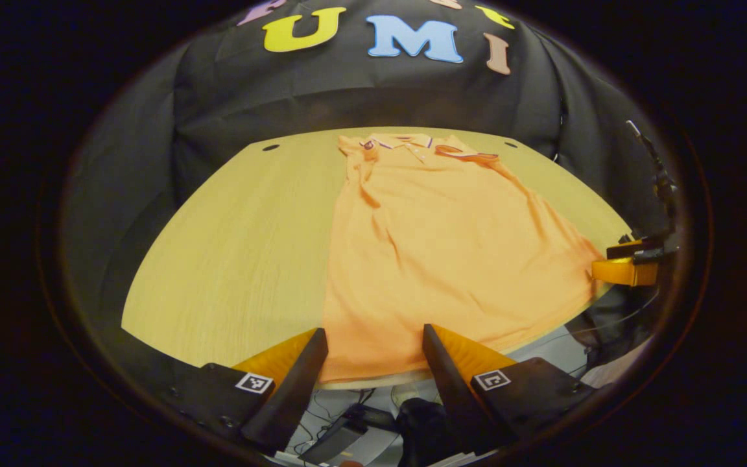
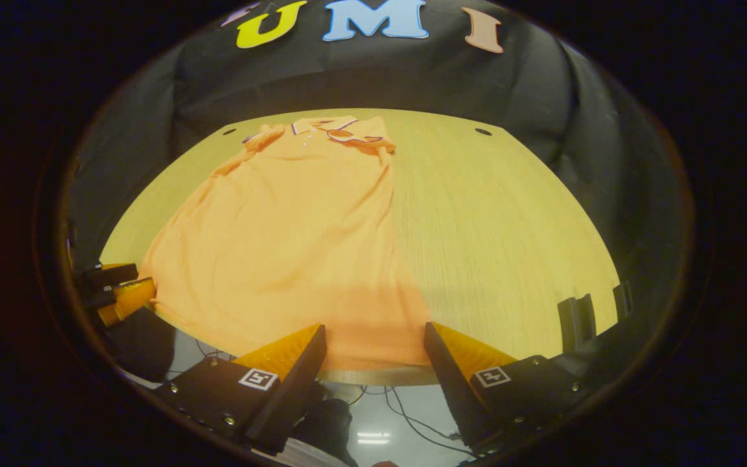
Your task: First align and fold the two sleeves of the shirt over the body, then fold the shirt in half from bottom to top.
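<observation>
Left gripper (image 1: 373, 347): I see my fingers spread apart, holding nothing, poised at the near table edge over the shirt's left bottom corner; hem cloth lies between the tips.
Right gripper (image 2: 373, 344): fingers apart too, nothing clamped, at the near edge over the shirt's right bottom corner; from the left gripper view it shows far right (image 1: 626, 266), just beside the hem corner, though from there I cannot tell how its fingers stand.
Shirt (image 1: 432, 253): orange polo, flat on the table, collar (image 1: 399, 141) at the far side, hem along the near edge. Both sleeves lie folded in over the body, one trimmed cuff (image 1: 467, 154) showing near the collar. Side edges run fairly straight, with light wrinkles down the left side.
Hem: reaches the near table edge and slightly overhangs it between my left fingers.
Table (image 1: 237, 259): pale wood, rounded. Wide bare wood left of the shirt in the left gripper view, and right of it (image 2: 509, 233) in the right gripper view.
Far side: a narrow bare strip past the collar, then the black wall.
Below the edge: floor with cables (image 2: 406, 415).
</observation>
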`<state>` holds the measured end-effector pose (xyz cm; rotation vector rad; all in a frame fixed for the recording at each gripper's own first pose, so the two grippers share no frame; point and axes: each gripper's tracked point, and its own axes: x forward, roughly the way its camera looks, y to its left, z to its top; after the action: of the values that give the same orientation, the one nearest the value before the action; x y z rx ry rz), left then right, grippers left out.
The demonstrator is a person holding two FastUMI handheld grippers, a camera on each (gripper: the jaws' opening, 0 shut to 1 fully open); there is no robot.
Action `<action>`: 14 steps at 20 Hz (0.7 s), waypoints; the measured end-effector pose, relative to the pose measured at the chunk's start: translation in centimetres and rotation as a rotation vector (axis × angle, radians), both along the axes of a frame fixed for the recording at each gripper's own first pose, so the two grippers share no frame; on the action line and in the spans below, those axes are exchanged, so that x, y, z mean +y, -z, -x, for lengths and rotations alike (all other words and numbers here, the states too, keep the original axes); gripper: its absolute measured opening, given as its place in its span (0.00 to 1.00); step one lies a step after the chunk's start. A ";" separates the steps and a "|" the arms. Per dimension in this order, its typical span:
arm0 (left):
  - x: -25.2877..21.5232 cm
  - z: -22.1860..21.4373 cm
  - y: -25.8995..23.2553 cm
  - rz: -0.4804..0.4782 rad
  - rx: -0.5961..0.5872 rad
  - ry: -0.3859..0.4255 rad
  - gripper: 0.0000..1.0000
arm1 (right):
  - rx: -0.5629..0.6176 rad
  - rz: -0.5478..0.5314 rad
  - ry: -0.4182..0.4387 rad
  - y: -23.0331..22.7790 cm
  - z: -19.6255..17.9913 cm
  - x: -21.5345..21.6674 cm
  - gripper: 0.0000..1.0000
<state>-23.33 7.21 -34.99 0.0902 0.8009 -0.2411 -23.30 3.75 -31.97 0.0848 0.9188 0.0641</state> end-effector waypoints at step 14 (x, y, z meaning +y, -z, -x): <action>-3.2 0.4 0.2 -0.001 -0.006 0.070 0.34 | -0.017 -0.040 -0.030 0.7 0.1 1.9 0.34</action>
<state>-23.74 4.01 -35.14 0.1201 0.7929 -0.3064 -23.36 5.67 -32.64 0.1081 0.9023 0.1108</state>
